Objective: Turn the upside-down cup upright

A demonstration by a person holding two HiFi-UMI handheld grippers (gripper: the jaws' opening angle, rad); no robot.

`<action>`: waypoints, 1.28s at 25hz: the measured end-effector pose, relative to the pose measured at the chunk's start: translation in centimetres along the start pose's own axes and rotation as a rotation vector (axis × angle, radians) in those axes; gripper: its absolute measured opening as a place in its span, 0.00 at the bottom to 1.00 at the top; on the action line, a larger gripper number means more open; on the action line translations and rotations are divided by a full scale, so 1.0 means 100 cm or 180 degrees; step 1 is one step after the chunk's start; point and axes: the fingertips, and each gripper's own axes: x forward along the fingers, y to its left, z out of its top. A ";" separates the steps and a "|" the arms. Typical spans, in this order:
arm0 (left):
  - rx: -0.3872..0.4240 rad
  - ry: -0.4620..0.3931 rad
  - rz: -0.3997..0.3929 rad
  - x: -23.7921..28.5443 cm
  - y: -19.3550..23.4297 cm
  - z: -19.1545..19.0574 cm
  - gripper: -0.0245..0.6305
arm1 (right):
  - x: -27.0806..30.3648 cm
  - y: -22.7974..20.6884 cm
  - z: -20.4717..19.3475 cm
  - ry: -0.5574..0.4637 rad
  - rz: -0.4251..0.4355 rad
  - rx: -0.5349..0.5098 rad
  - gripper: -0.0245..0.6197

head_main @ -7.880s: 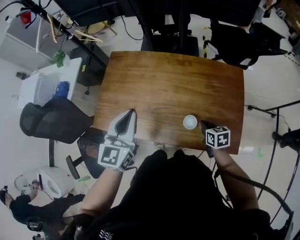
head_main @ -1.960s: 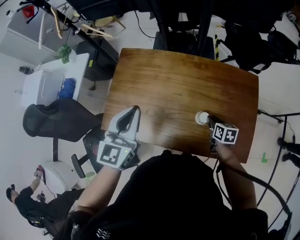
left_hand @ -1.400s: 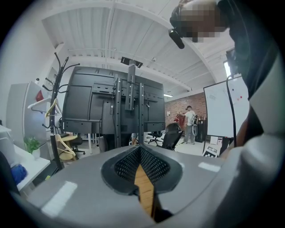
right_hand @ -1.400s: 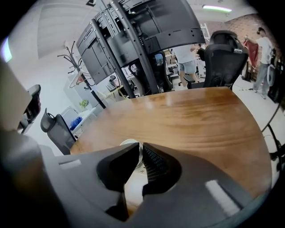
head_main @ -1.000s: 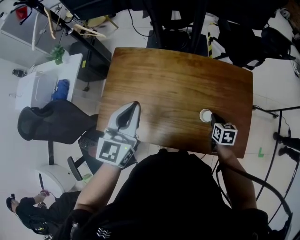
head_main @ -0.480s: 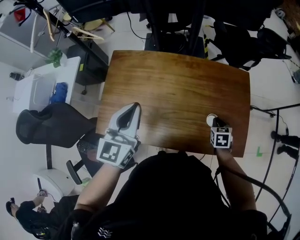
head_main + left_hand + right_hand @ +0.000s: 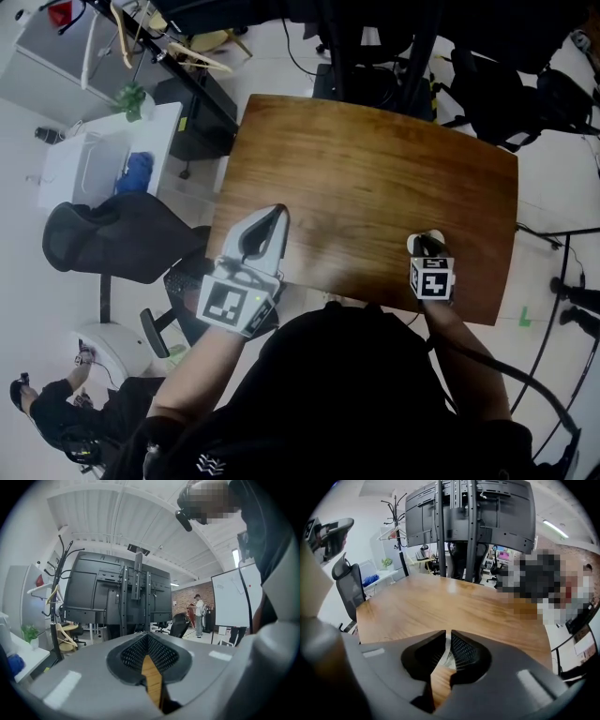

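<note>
A small white cup [image 7: 428, 241] stands near the front right edge of the wooden table [image 7: 375, 159]. My right gripper [image 7: 424, 249] points steeply down at it, its marker cube just behind. In the right gripper view a thin strip of the white cup's wall [image 7: 448, 656] sits between the dark pads of the right gripper [image 7: 448, 637]. The jaws are opening but still close on that wall. My left gripper [image 7: 270, 217] rests over the table's front left part, shut and empty. In the left gripper view the left gripper [image 7: 149, 637] has its tips together.
A black office chair [image 7: 112, 234] and a white cabinet [image 7: 98, 164] stand left of the table. A dark monitor stand [image 7: 464, 522] rises behind the far edge, and a coat rack [image 7: 391, 515] stands at the back left. The cup is close to the table's front edge.
My right gripper has rolled about its own axis and shifted slightly right and toward the front edge with the cup. The left gripper has stayed put.
</note>
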 end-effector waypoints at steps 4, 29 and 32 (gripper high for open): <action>0.0015 -0.0055 0.0025 -0.004 0.004 0.005 0.04 | 0.014 0.016 -0.001 -0.0059 0.0111 -0.0043 0.10; 0.0018 -0.0077 -0.0080 0.022 -0.014 0.009 0.04 | -0.034 -0.032 -0.058 0.0077 0.0931 0.0414 0.24; 0.0037 0.0031 -0.0110 0.031 -0.023 0.004 0.04 | -0.031 -0.026 -0.075 0.0231 0.1195 0.0554 0.27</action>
